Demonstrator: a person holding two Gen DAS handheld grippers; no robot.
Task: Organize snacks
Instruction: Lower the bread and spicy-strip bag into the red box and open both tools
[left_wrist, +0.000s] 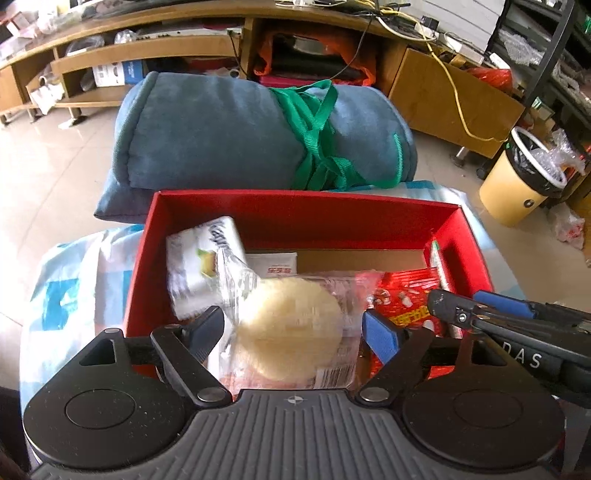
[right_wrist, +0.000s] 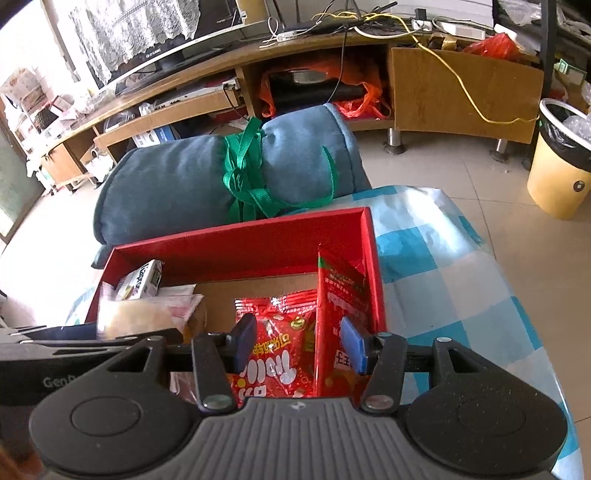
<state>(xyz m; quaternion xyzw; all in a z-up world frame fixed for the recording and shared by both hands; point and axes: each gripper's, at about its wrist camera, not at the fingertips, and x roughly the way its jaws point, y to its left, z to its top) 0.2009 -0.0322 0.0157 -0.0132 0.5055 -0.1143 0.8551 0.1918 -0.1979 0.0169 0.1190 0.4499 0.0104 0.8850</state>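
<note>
The red box (left_wrist: 295, 218) sits open under both tongs, collecting snacks. Left gripper (left_wrist: 295, 332) hangs open around the clear-wrapped rice cracker pack (left_wrist: 291, 328), apparently just set inside. Right gripper (right_wrist: 299, 347) is pinched onto the red snack packet (right_wrist: 280, 350), seemingly placing it beside an upright red pouch (right_wrist: 340, 288).

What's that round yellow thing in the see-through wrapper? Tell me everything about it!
The round cake is pale yellow, flat and bumpy on top, sealed in a clear crinkly plastic wrapper with small print along its edge. It sits at the near left of the red box, partly lying on a white packet and beside red snack bags. The left gripper is around it, its fingers spread on either side, not pressing it. It looks a little blurred.
</note>
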